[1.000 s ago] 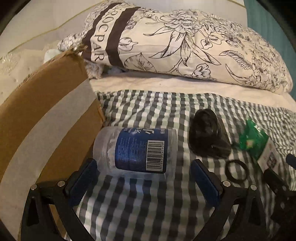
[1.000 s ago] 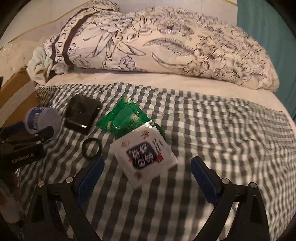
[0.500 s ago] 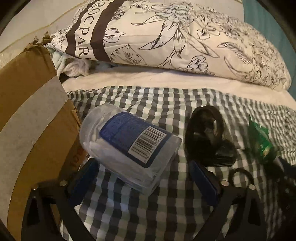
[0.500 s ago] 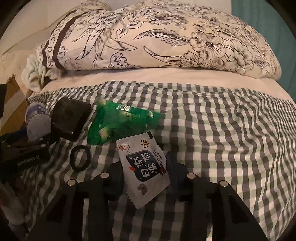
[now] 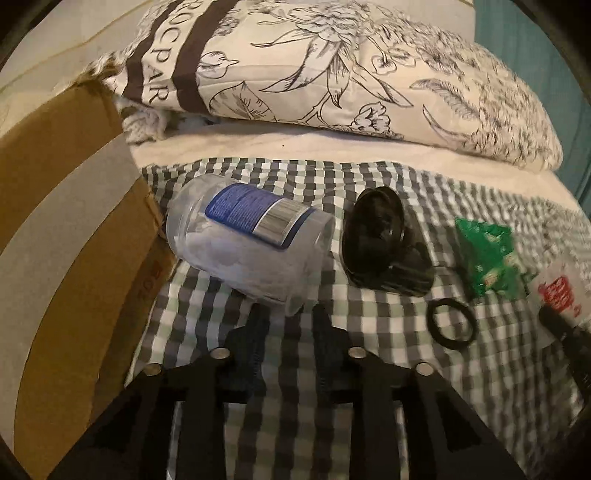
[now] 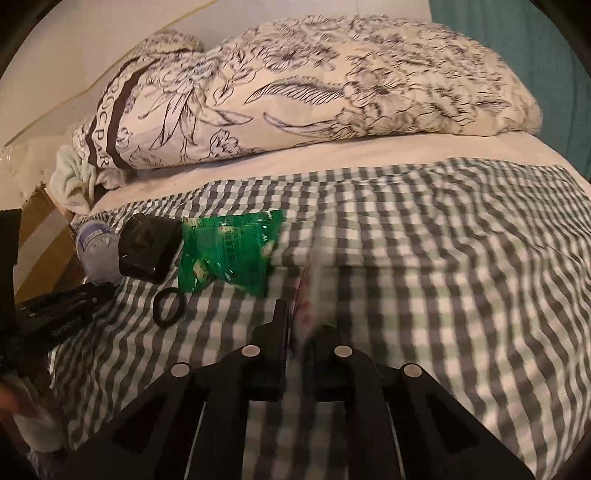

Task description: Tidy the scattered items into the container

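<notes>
A clear plastic jar (image 5: 251, 236) with a blue label is tilted above the checked cloth, and my left gripper (image 5: 291, 317) is shut on its near rim. A cardboard box (image 5: 70, 236) stands just to its left. My right gripper (image 6: 299, 317) is shut on a white snack packet (image 6: 317, 280), seen edge-on and blurred; the packet also shows in the left wrist view (image 5: 557, 295). On the cloth lie a black case (image 5: 380, 240), a green packet (image 5: 487, 254) and a black ring (image 5: 450, 325).
A large floral pillow (image 6: 314, 88) lies across the back of the bed. A pale knitted cloth (image 6: 74, 181) is bunched between pillow and box. A teal wall (image 6: 517, 33) is at the far right.
Both grippers have closed. The left took hold of the jar and tilted it up off the cloth. The right closed on the white packet and lifted it edge-on.
</notes>
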### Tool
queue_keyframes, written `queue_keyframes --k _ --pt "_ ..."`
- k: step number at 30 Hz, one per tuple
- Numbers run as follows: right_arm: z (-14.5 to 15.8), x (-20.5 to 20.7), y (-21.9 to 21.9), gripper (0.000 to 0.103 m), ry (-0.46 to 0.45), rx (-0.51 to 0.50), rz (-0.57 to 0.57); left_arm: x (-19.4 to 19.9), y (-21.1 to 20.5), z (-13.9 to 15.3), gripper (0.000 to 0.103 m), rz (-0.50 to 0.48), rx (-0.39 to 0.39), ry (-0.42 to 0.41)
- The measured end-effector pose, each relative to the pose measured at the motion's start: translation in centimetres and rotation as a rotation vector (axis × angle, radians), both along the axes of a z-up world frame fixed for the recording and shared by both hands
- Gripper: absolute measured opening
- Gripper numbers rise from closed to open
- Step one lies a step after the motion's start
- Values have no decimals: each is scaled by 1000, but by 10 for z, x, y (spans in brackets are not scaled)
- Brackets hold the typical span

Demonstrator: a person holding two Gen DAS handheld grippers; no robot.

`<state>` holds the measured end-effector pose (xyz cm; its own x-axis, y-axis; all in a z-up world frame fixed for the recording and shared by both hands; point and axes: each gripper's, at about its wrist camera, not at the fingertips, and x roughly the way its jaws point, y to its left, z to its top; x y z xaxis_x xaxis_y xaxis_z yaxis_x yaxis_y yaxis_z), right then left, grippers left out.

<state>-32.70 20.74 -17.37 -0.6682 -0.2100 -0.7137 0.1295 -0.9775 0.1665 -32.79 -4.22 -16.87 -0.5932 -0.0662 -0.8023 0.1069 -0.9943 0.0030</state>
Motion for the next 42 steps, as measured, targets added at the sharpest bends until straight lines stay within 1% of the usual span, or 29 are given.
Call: queue_keyframes --k 2,4,6,8,10,15,17,19,20,22,23,24,25,26,27,30,33,35,39,42 --pt "-4 4 6 9 -5 -19 -7 3 -3 5 99 55 1 -6" --pt "-9 6 10 9 -9 -51 -11 6 -6 14 100 88 6 30" --pt "-10 6 12 9 -5 -63 -12 3 -8 20 100 93 28 24" --pt "-10 6 10 9 -3 -58 -10 -2 -10 24 100 130 35 19" --pt "-12 5 9 9 -5 -55 -4 -6 -14 26 100 191 48 13" --pt "-13 7 11 9 5 -64 -4 -12 -28 23 100 370 208 10" --pt "-13 8 10 9 10 -54 -2 -18 -31 19 100 439 245 3" --pt "-13 8 7 9 15 -39 5 -26 -32 18 100 477 262 -3" --pt "-13 9 4 9 17 -27 8 -32 -32 17 100 476 269 -8" --pt "-13 8 1 9 17 -13 19 -48 -31 10 100 464 264 -50" --pt "-13 8 0 9 17 -6 22 -54 -33 4 94 465 270 -75" --pt "-14 8 0 9 17 -6 25 -56 -38 -1 76 472 281 -92" --pt "-14 8 0 9 16 -10 26 -56 -45 -7 73 479 309 -105" --pt "-14 8 1 9 14 -17 26 -54 -49 -8 71 474 336 -98" --pt "-15 8 2 9 12 -24 26 -50 -52 -8 70 463 339 -79" --pt "-15 8 2 9 11 -22 25 -40 -46 -3 69 415 272 -76" --pt "-14 8 4 9 14 -34 25 -18 -43 6 68 390 269 -66" --pt "-12 10 5 9 -2 -29 19 1 -40 16 67 371 260 -50" --pt "2 35 5 9 2 6 17 42 -25 38 63 285 150 1" --pt "12 61 3 9 8 18 28 75 -13 50 63 204 96 19"
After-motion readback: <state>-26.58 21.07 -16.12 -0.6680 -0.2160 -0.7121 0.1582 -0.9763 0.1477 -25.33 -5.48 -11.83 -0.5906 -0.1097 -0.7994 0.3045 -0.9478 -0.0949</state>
